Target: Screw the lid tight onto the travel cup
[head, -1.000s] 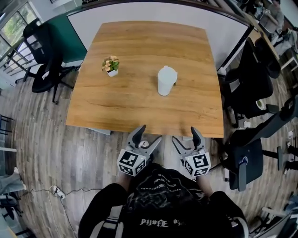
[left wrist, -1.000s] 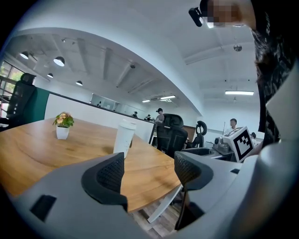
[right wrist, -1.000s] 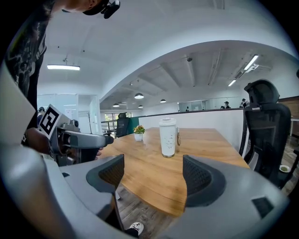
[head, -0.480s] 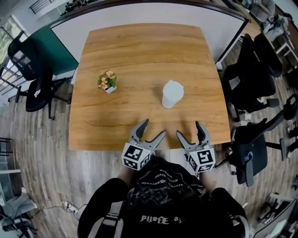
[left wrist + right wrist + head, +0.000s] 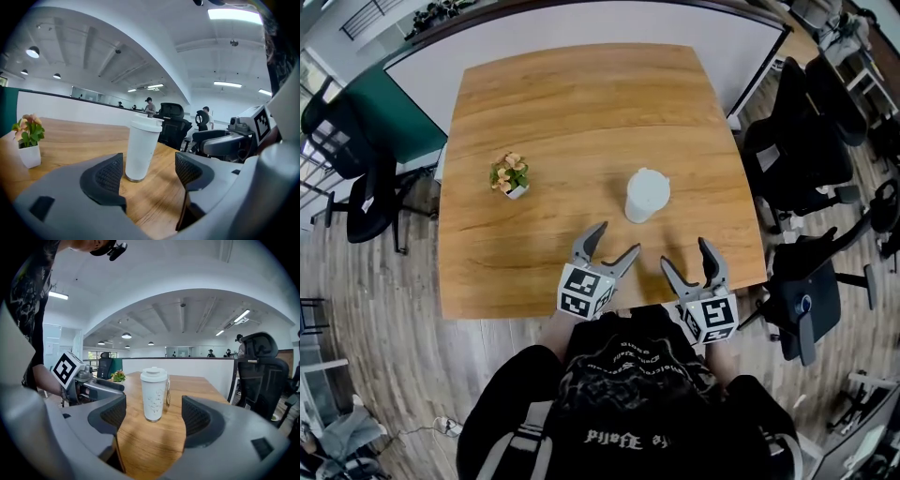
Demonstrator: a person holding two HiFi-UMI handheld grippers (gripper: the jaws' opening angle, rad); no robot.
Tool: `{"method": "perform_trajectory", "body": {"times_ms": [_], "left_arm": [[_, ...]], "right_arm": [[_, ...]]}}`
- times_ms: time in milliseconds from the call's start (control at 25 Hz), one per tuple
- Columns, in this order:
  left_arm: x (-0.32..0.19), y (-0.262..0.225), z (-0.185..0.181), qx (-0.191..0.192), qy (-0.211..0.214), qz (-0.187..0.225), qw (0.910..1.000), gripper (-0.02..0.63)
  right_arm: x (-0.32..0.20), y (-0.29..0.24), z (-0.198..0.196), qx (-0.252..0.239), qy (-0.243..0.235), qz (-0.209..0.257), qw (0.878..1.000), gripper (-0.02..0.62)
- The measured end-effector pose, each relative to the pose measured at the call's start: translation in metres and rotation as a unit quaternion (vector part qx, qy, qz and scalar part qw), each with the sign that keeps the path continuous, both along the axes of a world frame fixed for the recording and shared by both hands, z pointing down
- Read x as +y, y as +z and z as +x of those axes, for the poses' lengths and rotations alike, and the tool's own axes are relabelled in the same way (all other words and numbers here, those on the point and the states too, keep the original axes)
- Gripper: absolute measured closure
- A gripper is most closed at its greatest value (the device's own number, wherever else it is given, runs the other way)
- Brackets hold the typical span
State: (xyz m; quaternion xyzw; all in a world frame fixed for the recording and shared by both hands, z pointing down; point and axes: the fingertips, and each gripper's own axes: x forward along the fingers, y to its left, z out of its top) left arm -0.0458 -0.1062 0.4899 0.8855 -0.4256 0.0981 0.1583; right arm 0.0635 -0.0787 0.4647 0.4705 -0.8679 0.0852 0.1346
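Note:
A white travel cup (image 5: 646, 195) stands upright on the wooden table (image 5: 581, 103), right of centre, with its white lid (image 5: 153, 373) on top. My left gripper (image 5: 614, 242) is over the table's near edge, short of the cup and slightly left of it. It is open, and the cup (image 5: 143, 147) shows in the gap beyond its jaws. My right gripper (image 5: 686, 255) hovers at the near edge, right of the cup. It too is open; its jaws have just closed a little with nothing between them. The cup (image 5: 154, 392) stands well ahead of it.
A small potted plant (image 5: 508, 175) in a white pot sits on the table's left side. Black office chairs (image 5: 802, 150) crowd the right of the table, and another chair (image 5: 352, 178) stands at the left. A white partition (image 5: 581, 26) runs behind the table.
Both grippers have moved forward from in front of the table to over its near edge, closer to the cup. The cup and plant have not moved.

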Motion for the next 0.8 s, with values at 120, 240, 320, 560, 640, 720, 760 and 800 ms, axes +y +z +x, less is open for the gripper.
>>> {"method": "perform_trajectory", "body": {"times_ms": [120,240,320,560,640,720,760,800], "left_arm": [[-0.019,0.004,0.007,-0.004,0.006,-0.007,1.0,0.252],[-0.035,0.011,0.013,-0.008,0.006,-0.017,0.9998,0.252],[-0.045,0.017,0.017,-0.008,0.004,-0.025,0.9996,0.248],[-0.073,0.038,0.033,-0.028,0.017,-0.03,0.999,0.225],[-0.082,0.046,0.038,-0.034,0.014,-0.036,0.9987,0.213],[-0.09,0.052,0.044,-0.036,0.007,-0.04,0.9985,0.205],[-0.093,0.055,0.048,-0.039,0.007,-0.041,0.9984,0.201],[-0.094,0.058,0.051,-0.043,0.007,-0.042,0.9982,0.201]], "right_arm": [[-0.007,0.0,0.007,-0.007,0.001,-0.01,1.0,0.236],[-0.013,0.002,0.009,-0.004,-0.012,-0.018,1.0,0.236],[-0.014,0.007,0.01,0.007,-0.027,-0.031,0.999,0.241],[-0.016,0.018,0.021,0.017,-0.037,-0.051,0.998,0.241],[-0.019,0.023,0.03,0.018,-0.028,-0.055,0.998,0.242],[-0.02,0.028,0.035,0.017,-0.027,-0.063,0.998,0.242],[-0.02,0.03,0.037,0.016,-0.028,-0.067,0.997,0.242],[-0.02,0.032,0.038,0.015,-0.03,-0.07,0.997,0.242]]}}
